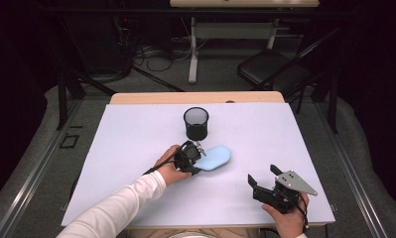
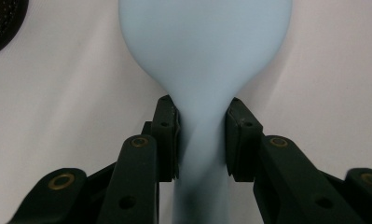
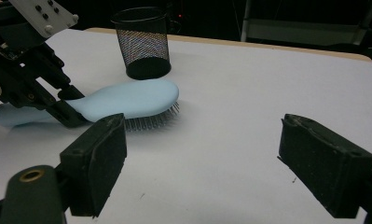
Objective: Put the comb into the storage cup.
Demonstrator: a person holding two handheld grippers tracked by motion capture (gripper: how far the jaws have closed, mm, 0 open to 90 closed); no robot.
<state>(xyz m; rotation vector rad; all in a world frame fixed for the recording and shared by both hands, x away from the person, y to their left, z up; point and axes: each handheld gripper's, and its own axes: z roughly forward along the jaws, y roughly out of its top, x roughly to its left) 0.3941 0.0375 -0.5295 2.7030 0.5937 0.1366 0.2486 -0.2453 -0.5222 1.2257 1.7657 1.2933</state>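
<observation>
A: Where was the pale blue plastic hairbrush (image 1: 214, 158)?

B: Bristles down on the white table (image 1: 136, 134), just in front of the black wire-mesh cup (image 1: 196, 123). Its long axis ran left to right, handle toward the left gripper (image 1: 191, 157), which was pinching it at the narrow neck, pads (image 2: 167, 135) pressed on both sides.

A: And on the right?

B: The right gripper (image 1: 263, 179) sat well apart near the table's front edge, jaws spread, nothing between them. So the left hand was plainly nearer, and the cup lay just beyond the brush's head.
</observation>
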